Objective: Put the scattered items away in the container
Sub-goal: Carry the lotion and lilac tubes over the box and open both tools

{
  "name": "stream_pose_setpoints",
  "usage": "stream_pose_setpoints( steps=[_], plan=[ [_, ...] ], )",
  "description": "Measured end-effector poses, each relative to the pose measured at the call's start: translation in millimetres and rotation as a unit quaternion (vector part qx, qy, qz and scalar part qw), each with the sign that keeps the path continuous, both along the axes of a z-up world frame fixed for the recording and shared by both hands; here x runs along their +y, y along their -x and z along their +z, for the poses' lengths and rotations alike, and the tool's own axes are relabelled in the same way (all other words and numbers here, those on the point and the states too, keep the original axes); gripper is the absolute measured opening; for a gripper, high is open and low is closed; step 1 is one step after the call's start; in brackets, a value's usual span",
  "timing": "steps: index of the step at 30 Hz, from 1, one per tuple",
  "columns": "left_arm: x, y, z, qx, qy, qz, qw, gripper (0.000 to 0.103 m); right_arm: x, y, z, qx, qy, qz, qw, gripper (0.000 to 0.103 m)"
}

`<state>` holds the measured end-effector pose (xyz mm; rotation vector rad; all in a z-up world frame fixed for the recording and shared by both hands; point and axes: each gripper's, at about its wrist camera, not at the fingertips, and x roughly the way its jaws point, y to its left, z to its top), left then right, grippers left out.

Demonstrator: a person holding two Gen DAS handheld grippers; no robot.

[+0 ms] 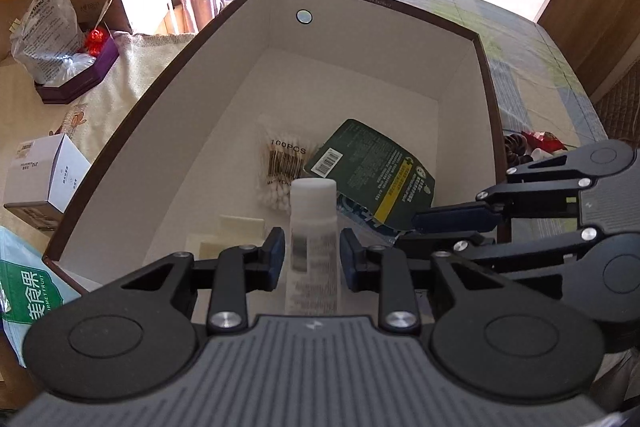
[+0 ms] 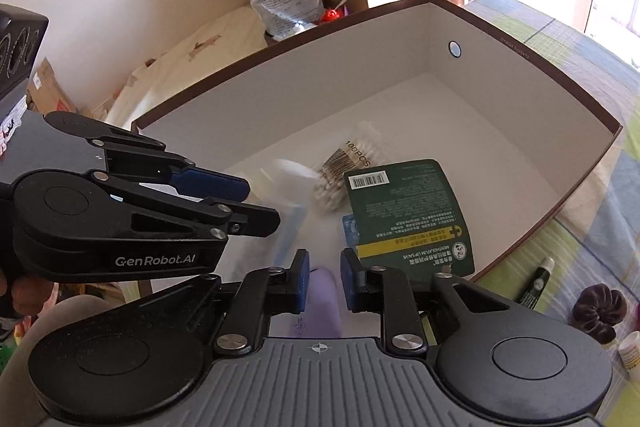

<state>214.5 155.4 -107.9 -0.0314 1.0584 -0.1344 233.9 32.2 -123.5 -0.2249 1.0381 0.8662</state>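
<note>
Left wrist view: left gripper (image 1: 312, 251) sits over the near end of the box (image 1: 486, 75), jaws apart around a clear bottle (image 1: 313, 227) with a white cap. Visible gap between each pad and the bottle, so released, not clamped; bottle blurred below the cap. Ahead of its fingers on the box floor: a cotton swab pack (image 1: 280, 167) marked 100PCS, just right of it a dark green card package (image 1: 372, 171) overlapping a blue packet edge, and two pale flat pieces (image 1: 242, 227) to the left near the fingertip.

Right gripper (image 1: 452, 223) enters from the right, fingers pointing left into the box, close to the card package.

Right wrist view: right gripper (image 2: 324, 281) has a pale purple item (image 2: 322, 301) between its pads. Small gaps show either side, contact unclear, so cannot tell if it is gripping.

Outside the box, right of this gripper: a green lip balm tube (image 2: 538, 281) and a dark scrunchie (image 2: 598, 311) on the checked cloth (image 2: 592, 247).
</note>
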Motion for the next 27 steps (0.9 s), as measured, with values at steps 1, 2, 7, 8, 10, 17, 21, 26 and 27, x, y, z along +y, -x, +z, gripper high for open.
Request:
stream_pose_setpoints(
  steps=[1,2,7,8,10,17,21,26,27],
  plan=[
    [-1.1,-0.5,0.4,0.002,-0.005,-0.002,1.0,0.025,0.6,-0.6,-0.3,0.001,0.004,0.003,1.0,0.026],
    [-2.1,-0.9,0.6,0.004,-0.009,-0.004,0.9999,0.025,1.1,-0.6,-0.4,0.002,0.007,0.005,1.0,0.026],
    [-6.5,-1.7,0.6,0.012,-0.029,-0.011,0.9994,0.027,5.6,1.7,-1.6,0.003,0.027,0.022,0.999,0.026],
    [-7.3,-1.9,0.4,0.014,-0.033,-0.012,0.9993,0.028,6.9,2.5,-2.0,0.003,0.032,0.027,0.999,0.026],
    [-8.5,-1.8,0.1,0.015,-0.043,-0.014,0.9989,0.03,9.5,4.0,-2.8,0.003,0.043,0.035,0.998,0.026],
    [-8.9,-3.3,0.5,0.019,-0.064,-0.018,0.9976,0.041,16.8,14.3,0.4,-0.023,0.062,0.066,0.996,0.085],
    [-8.5,-3.1,0.6,0.02,-0.079,-0.016,0.9965,0.071,22.1,18.8,0.0,-0.034,0.085,0.08,0.993,0.089],
    [-5.8,-2.5,2.7,0.023,-0.085,-0.014,0.996,0.086,24.7,22.2,-6.0,-0.051,0.114,0.098,0.987,0.089],
    [-6.0,-2.7,3.0,0.024,-0.088,-0.014,0.9957,0.086,25.2,22.8,-6.2,-0.053,0.117,0.101,0.987,0.09]
  ],
)
